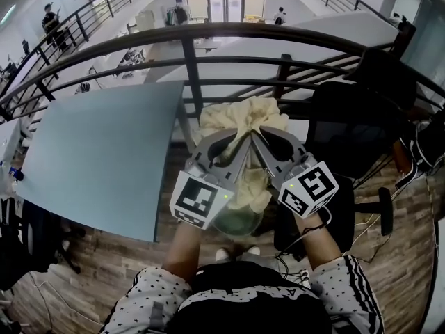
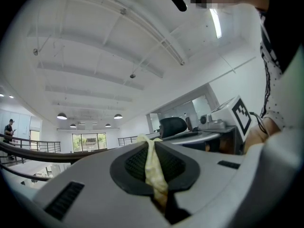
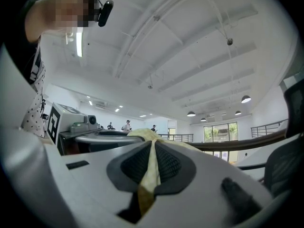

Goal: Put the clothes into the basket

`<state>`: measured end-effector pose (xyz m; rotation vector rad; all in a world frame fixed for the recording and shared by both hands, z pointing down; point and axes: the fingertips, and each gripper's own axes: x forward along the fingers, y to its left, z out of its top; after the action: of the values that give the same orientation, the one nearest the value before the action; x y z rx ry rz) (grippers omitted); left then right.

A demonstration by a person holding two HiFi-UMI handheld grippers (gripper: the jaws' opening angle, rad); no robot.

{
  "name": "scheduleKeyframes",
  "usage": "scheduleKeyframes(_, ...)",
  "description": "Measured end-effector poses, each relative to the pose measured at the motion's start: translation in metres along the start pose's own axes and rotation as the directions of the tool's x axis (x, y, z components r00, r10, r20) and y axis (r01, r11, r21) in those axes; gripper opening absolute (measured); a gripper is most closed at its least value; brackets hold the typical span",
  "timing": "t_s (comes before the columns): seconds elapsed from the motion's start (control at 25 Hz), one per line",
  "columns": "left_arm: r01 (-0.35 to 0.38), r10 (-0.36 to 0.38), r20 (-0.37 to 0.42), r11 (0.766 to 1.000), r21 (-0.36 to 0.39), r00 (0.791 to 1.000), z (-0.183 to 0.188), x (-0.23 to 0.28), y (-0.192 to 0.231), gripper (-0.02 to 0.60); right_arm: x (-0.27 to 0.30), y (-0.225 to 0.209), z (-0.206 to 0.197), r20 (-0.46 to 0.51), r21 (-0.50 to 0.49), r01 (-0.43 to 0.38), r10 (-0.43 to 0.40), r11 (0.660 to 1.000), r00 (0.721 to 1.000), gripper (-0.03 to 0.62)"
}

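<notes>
"Garment (image 1: 240,117), pale yellow: location and hold?" the first technician asks.

"Held in the air in front of the person, just short of the dark railing (image 1: 188,37)," the second answers. "Left gripper (image 2: 153,164): jaws closed on a thin fold of the fabric, with the pads pinching it. Right gripper (image 3: 151,164): same condition, jaws closed on another fold. The two grippers sit close together with their tips angled toward each other. The rest of the cloth bunches beyond the tips and hangs down between them. Contact with the railing cannot be determined."

"Handling?"

"Judged light, soft and limp. It has no stiffness, so it will sag and swing, and any unheld part will trail. It looks neither fragile nor slippery against the ribbed pads. A pinch on an edge or a gathered fold is sufficient. Holds this near each other let it drape as one bundle."

"Surroundings, left to right?"

"Pale blue-grey table (image 1: 104,158) at left, near the left gripper. Railing posts directly ahead; loose cloth could catch there. Under the hanging cloth, a round greenish container (image 1: 240,225) sits near the person's feet, but whether it is the basket cannot be confirmed. Black office chair (image 1: 348,131) at right, close to the right gripper. Table and chair leave a narrow lane for lowering."
</notes>
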<state>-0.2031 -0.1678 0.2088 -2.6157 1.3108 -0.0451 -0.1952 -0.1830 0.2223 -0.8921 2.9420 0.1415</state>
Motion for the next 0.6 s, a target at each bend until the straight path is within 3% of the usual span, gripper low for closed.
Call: scheduleKeyframes(0.6,-0.028,0.028,-0.035,1.0,-0.005,0.999,-0.011,0.035,-0.006,0.032,-0.006,-0.035,-0.012,-0.01,0.03,-0.035,0.035,0.999,0.999,0.037)
